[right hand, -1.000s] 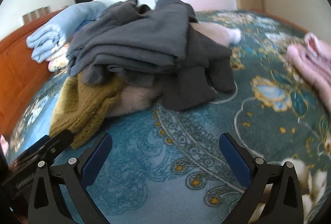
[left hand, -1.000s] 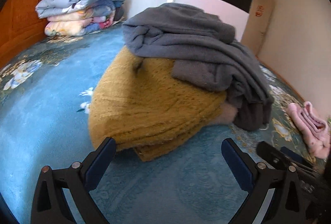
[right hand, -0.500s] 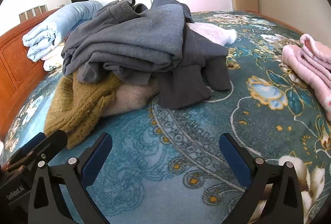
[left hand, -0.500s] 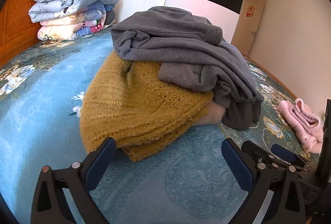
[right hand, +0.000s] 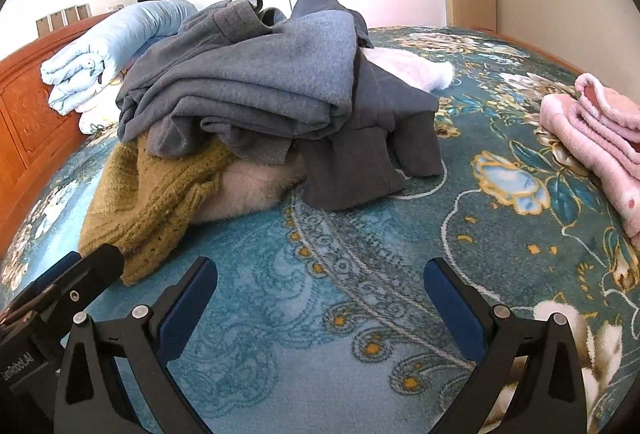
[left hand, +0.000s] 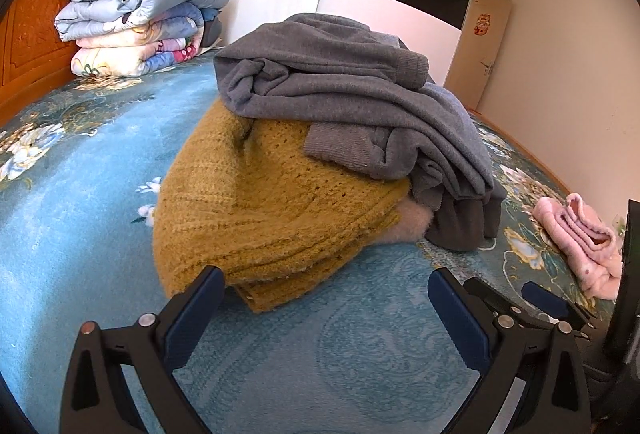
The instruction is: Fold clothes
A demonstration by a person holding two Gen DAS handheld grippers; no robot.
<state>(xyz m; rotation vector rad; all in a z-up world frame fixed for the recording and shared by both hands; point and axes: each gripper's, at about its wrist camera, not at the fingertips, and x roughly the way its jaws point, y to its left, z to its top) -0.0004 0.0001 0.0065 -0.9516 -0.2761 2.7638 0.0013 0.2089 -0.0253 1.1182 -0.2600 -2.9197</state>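
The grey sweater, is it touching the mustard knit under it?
Touching. In the left wrist view the grey sweater lies draped right on the mustard knit, its cuff resting on it.

Ahead of your left tool (left hand: 326, 308), jaws spread wide, a short strip of bare bed cover (left hand: 360, 346) ends at the mustard knit (left hand: 272, 201), with the grey sweater (left hand: 352, 101) heaped on top. Your right tool (right hand: 320, 298) has more bare cover ahead; the pile blocks forward-left, the folded pink garment (right hand: 592, 137) sits forward-right, with a gap between them
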